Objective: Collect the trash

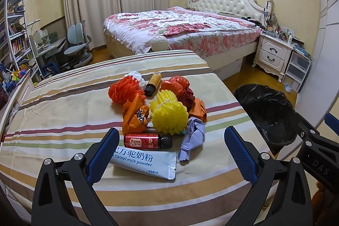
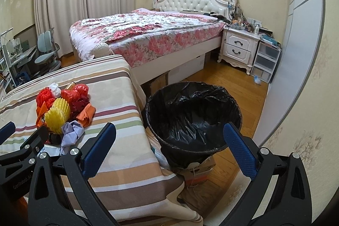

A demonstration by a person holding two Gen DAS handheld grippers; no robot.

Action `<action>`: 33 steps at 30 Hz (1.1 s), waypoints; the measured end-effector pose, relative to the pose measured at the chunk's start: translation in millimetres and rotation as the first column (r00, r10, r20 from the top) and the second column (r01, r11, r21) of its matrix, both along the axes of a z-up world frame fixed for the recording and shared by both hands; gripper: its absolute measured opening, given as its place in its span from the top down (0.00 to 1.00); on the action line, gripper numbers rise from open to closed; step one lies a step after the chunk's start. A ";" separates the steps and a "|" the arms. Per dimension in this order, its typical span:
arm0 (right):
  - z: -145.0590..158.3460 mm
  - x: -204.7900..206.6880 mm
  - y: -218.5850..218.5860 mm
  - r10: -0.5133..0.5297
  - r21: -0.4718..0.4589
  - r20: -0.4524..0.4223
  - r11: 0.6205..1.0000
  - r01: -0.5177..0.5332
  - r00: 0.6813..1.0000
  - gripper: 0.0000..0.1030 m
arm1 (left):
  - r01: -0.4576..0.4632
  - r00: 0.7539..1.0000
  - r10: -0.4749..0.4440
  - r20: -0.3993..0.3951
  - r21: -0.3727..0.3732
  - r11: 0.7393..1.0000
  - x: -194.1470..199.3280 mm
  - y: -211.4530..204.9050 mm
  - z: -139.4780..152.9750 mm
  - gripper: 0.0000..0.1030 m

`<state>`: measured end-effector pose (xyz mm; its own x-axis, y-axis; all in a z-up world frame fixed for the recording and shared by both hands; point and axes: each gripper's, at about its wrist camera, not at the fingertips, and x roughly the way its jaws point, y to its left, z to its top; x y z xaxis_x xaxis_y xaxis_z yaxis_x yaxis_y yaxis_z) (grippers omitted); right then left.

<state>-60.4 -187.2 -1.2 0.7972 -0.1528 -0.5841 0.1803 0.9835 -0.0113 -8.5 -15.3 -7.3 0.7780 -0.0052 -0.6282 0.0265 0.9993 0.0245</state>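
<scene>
In the left wrist view, the left tongs (image 1: 169, 151) hang spread wide over the near edge of the worktop (image 1: 63, 103), which is covered by a striped cloth, and grip nothing. Between the blue pads lies a pale sachet of camel milk powder (image 1: 146, 164), partly hidden behind the left pad. Just beyond it a small red bottle (image 1: 146, 140) lies on its side, cap pointing right, and right of that sits a crumpled lilac paper (image 1: 191, 141). Farther in, the pile holds two yellow foam nets (image 1: 168, 113), an orange wrapper (image 1: 133, 115), a red foam net (image 1: 124, 90) with a white wad (image 1: 135, 75) behind it, a brown bottle (image 1: 153, 83) with a dark cap, a red plastic bag (image 1: 177, 83) and another orange scrap (image 1: 198, 108). A bin (image 1: 267, 111) lined in black stands on the floor right of the worktop, and part of the right tongs (image 1: 330, 120) shows at the right edge. A flowered bed (image 1: 180, 33) fills the far side of the room. In the right wrist view, the right tongs (image 2: 169, 151) are likewise parted and empty, held off the worktop's (image 2: 118, 111) right side with the bin (image 2: 193, 118) ahead between the fingers. The bin stands on a cardboard box (image 2: 197, 171) and touches the hanging cloth. The trash pile lies far left on the worktop, the yellow nets (image 2: 57, 113) and lilac paper (image 2: 71, 132) nearest, with the left tongs' (image 2: 23, 130) arm crossing the lower left corner.
</scene>
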 end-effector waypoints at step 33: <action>-24.4 10.0 18.0 0.059 0.042 -0.088 0.998 -0.055 0.994 0.04 | -0.077 0.994 0.078 -0.077 0.019 0.997 -3.5 38.9 -27.5 0.06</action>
